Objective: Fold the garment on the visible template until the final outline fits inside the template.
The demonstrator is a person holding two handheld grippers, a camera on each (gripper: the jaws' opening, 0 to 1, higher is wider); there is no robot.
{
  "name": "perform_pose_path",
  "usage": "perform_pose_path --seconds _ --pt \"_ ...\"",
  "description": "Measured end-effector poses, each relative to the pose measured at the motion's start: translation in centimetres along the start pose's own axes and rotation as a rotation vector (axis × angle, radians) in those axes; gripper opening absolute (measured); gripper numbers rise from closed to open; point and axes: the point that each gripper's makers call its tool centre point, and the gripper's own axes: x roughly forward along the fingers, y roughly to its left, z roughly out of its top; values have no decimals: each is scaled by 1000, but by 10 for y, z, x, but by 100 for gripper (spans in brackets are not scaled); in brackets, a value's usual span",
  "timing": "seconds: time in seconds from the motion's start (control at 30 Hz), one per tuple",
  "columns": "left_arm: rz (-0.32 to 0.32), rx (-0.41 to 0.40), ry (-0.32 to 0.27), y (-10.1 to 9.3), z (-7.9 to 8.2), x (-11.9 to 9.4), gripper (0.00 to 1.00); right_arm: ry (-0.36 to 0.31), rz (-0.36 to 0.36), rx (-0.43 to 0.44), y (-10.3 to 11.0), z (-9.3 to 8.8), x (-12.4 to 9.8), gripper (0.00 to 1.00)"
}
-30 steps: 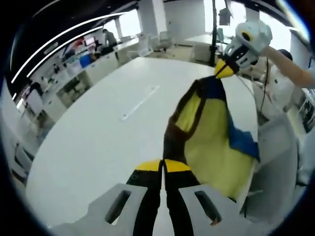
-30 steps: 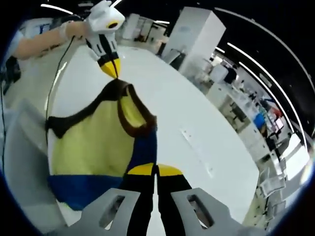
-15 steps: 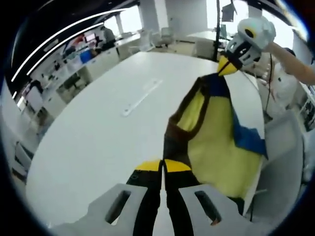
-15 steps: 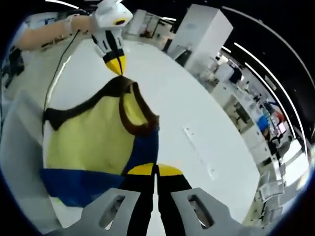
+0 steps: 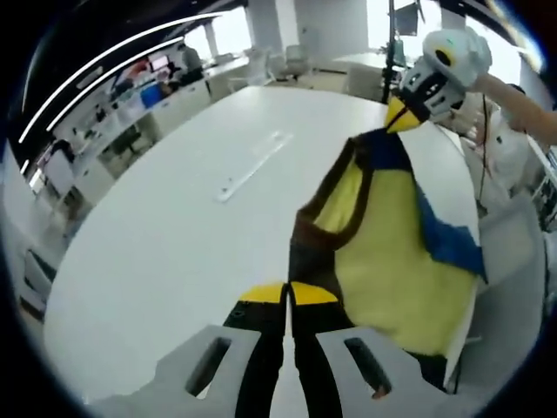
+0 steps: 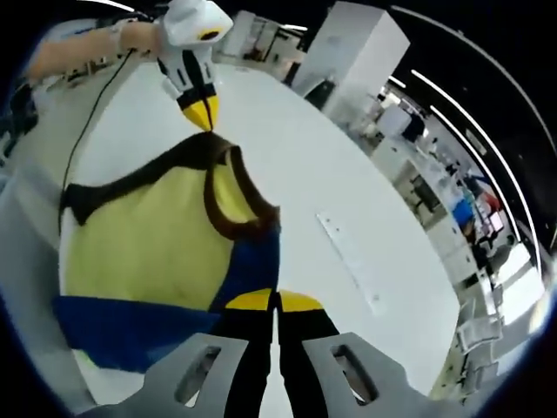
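Garment point(image 5: 383, 252) hangs stretched in the air between both tools, above the near edge of the white worktop point(image 5: 174, 235). Left tool point(image 5: 288, 294) jaws closed on a brown-trimmed corner right at its tips; right tool point(image 6: 275, 301) jaws closed on the opposite corner, blue and brown fabric at its tips. Each tool also appears far ahead in the other's view, pinching the top of the cloth.

Vest-like piece, yellow body, brown edging, blue panel. Looks light, thin, fully limp: sags and drapes below the tools, no stiffness. Should not slip if pinched on the thicker brown trim. Best holds judged: the shoulder or hem corners, on the trim.

No template outline clearly made out; a pale strip point(image 5: 248, 165) lies on the worktop beyond the left tool.
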Motion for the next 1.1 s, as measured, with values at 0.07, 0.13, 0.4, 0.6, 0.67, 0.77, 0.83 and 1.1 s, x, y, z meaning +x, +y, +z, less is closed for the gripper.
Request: perform_pose_path --seconds 0.07,0.13,0.4,0.6,0.67,0.77,0.83,1.1 --pt "1 -3 9 -1 -3 4 0 0 3 14 0 -2 5 1" --pt "5 -1 11 -1 -5 8 0 7 -3 8 -1 -4 12 1" --pt "9 -24 25 2 -17 27 0 25 -6 37 -6 -17 36 1" --pt "36 -24 26 15 -21 45 0 30 -18 74 -11 -27 53 1" --pt "42 -24 30 22 -22 50 0 33 -23 82 -13 -31 60 1" --pt "43 -34 39 28 -26 61 0 43 -31 85 -15 -37 69 1" --pt "47 -36 41 29 -29 67 0 52 -39 85 -17 -41 75 1" --pt "61 -47 45 35 -37 87 0 67 -52 103 -19 -54 94 1"
